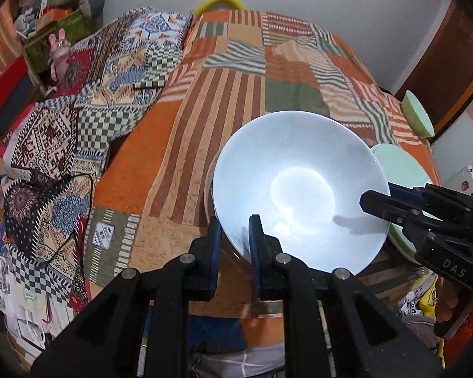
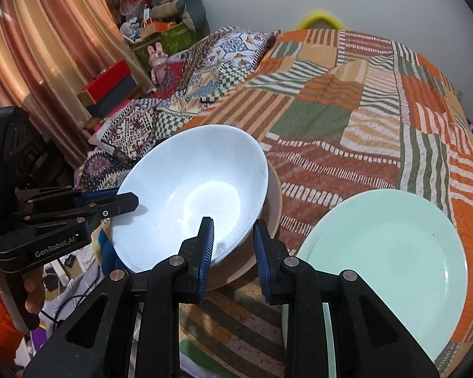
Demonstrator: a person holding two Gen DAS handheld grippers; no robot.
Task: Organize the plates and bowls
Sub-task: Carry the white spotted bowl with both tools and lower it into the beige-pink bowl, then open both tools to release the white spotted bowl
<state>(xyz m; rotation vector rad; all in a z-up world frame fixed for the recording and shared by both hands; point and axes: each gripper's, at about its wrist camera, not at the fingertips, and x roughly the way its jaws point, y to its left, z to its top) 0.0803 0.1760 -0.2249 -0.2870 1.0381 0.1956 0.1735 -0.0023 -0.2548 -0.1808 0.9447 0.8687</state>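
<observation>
Now my left gripper (image 1: 233, 245) pinches the near rim of the glossy white bowl (image 1: 299, 189), tilted inside a tan bowl (image 2: 272, 208) on the patchwork bed (image 1: 179, 145). My right gripper (image 2: 233, 245) hangs open beside the mint-green plate (image 2: 394, 252).

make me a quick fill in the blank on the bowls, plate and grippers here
1. The left gripper grips the rim of the ___ bowl.
2. That bowl sits tilted inside a ___ bowl.
3. The mint green plate lies flat to the ___ of the two bowls, seen from the right wrist.
4. The right gripper holds ___.

Missing words: white; beige; right; nothing
</observation>
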